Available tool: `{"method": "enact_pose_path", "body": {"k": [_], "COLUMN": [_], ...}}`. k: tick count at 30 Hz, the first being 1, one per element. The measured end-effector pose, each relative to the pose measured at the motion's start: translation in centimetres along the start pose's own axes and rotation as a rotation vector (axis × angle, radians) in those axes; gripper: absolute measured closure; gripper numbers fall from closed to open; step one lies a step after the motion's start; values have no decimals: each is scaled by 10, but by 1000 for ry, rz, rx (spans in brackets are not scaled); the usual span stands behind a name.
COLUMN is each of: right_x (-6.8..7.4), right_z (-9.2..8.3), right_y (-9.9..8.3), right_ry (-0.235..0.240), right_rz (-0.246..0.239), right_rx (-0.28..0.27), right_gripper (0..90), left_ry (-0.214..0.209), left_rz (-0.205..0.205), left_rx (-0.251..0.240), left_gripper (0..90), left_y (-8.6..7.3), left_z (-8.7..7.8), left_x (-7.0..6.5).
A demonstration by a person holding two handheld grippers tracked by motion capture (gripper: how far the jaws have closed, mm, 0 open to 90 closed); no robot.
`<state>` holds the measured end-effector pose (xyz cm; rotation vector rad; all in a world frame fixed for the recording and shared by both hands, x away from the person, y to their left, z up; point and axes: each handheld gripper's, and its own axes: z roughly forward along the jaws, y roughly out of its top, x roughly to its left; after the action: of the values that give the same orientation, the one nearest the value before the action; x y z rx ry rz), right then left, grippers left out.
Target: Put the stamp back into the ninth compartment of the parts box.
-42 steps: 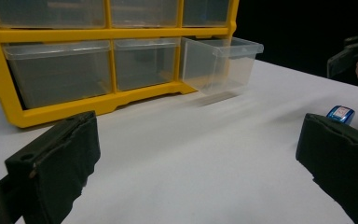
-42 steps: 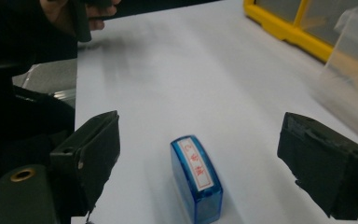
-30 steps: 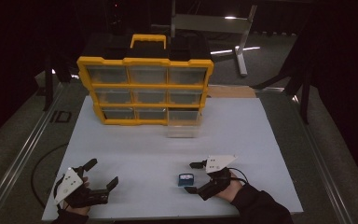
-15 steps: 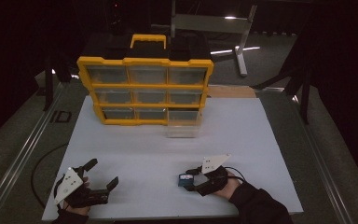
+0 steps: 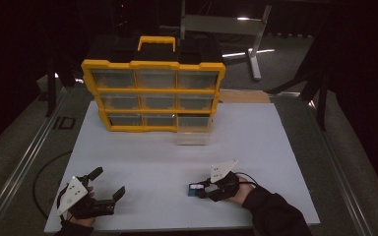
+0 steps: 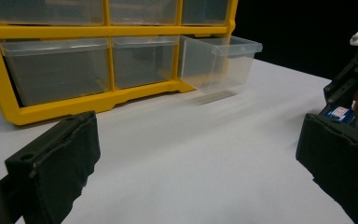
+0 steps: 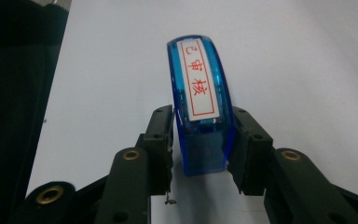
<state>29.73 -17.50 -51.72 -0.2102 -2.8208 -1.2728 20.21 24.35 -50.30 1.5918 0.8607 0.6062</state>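
Near the front edge of the white tabletop (image 5: 256, 142), the right gripper (image 5: 207, 189) has its jaws pinching a small blue stamp (image 7: 200, 116) with a white label printed in red characters, the stamp low over the surface, whether touching it I cannot tell; over at the front left corner the left gripper (image 5: 109, 186) rests with its jaws spread wide and nothing between them. At the back stands a yellow drawer organizer (image 5: 152, 93), its bottom-right clear drawer (image 6: 219, 60) pulled out toward the front; the other drawers sit closed.

Glossy translucent blue plastic stamp (image 7: 200, 107); clear plastic drawer (image 6: 219, 60); matt white tabletop (image 5: 256, 142).
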Motion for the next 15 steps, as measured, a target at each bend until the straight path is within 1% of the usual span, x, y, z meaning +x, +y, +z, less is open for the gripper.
{"method": "enact_pose_path", "body": {"k": [1, 2, 7, 8, 9, 12, 15], "right_x": [0, 0, 0, 0, 1, 0, 0], "right_z": [0, 1, 0, 0, 0, -2, -7], "right_y": [0, -1, 0, 0, 0, 1, 4], "right_ry": [-3, -2, -3, -8, -11, 1, 25], "right_rz": [-8, -27, -56, -79, -87, -104, -108], "right_rx": [6, 10, 13, 15, 17, 16, 7], "right_gripper": [654, 667, 692, 693, 694, 694, 695], "left_ry": [0, 0, 0, 1, 0, -2, -1], "left_rz": [0, 0, -1, 0, 0, 0, 0], "left_rx": [1, 1, 1, 1, 1, 2, 2], "left_gripper": [3, 3, 3, 3, 3, 3, 3], "left_y": [0, 0, 0, 0, 0, 0, 0], "left_z": [0, 0, 0, 0, 0, 0, 0], "left_x": [0, 0, 0, 0, 0, 0, 0]}}
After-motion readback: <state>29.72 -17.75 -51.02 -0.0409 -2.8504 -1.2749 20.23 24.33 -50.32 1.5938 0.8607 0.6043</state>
